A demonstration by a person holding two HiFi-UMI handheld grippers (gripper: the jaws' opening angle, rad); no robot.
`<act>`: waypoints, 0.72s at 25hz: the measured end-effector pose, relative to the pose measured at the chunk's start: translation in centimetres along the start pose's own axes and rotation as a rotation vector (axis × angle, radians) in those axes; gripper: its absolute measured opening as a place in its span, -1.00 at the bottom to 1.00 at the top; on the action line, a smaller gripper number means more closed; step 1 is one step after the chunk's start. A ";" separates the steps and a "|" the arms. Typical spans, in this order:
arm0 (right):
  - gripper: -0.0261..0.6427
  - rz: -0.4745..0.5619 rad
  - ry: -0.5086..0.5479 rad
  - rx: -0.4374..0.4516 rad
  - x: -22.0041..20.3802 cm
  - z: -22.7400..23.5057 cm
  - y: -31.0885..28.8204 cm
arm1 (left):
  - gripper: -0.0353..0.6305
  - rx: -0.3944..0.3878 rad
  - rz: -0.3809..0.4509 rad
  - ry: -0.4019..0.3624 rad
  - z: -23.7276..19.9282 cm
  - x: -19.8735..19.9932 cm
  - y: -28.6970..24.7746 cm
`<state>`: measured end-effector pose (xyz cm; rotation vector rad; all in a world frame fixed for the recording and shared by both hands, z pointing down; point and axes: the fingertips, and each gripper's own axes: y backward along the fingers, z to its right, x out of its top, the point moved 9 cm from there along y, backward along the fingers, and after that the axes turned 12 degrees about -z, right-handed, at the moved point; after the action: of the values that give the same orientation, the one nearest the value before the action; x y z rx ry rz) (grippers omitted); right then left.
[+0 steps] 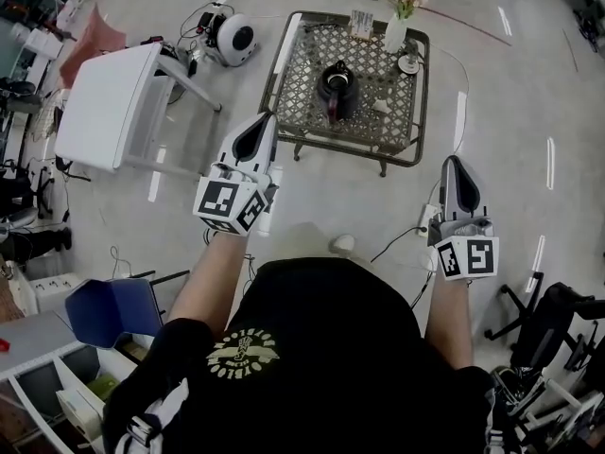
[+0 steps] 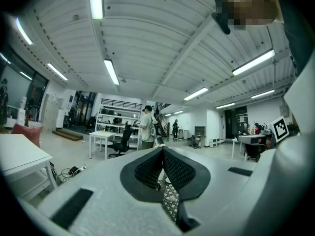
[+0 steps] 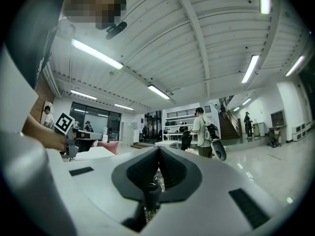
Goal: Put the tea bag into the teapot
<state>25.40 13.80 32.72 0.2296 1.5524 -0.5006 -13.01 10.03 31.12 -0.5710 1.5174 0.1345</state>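
Note:
A black teapot (image 1: pixel 336 88) stands near the middle of a low metal lattice table (image 1: pixel 293 60) ahead of me in the head view. A small white item (image 1: pixel 381 106), possibly the tea bag, lies on the lattice just right of the teapot. My left gripper (image 1: pixel 267 119) is held in the air short of the table's near left corner, its jaws closed together with nothing in them. My right gripper (image 1: pixel 451 161) hovers over the floor, short of the table's near right corner, also shut and empty. In the gripper views both pairs of jaws meet at their tips, left gripper (image 2: pixel 161 150) and right gripper (image 3: pixel 158 149).
The table's far side holds a vase of pink flowers (image 1: pixel 397 26), a small dish (image 1: pixel 409 62) and a card (image 1: pixel 361 24). A white table (image 1: pixel 113 102) stands left, a round white device with cables (image 1: pixel 232 38) behind it. Cables and a power strip (image 1: pixel 425 220) cross the floor on the right.

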 end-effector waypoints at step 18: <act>-0.90 -0.047 -0.011 -0.013 -0.5 1.9 -4.3 | -0.90 -0.015 -0.049 0.008 -2.8 -0.5 -4.3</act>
<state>25.19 9.28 34.02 0.1807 1.5532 -0.5277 -13.69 5.23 32.87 -0.6209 1.5099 0.1065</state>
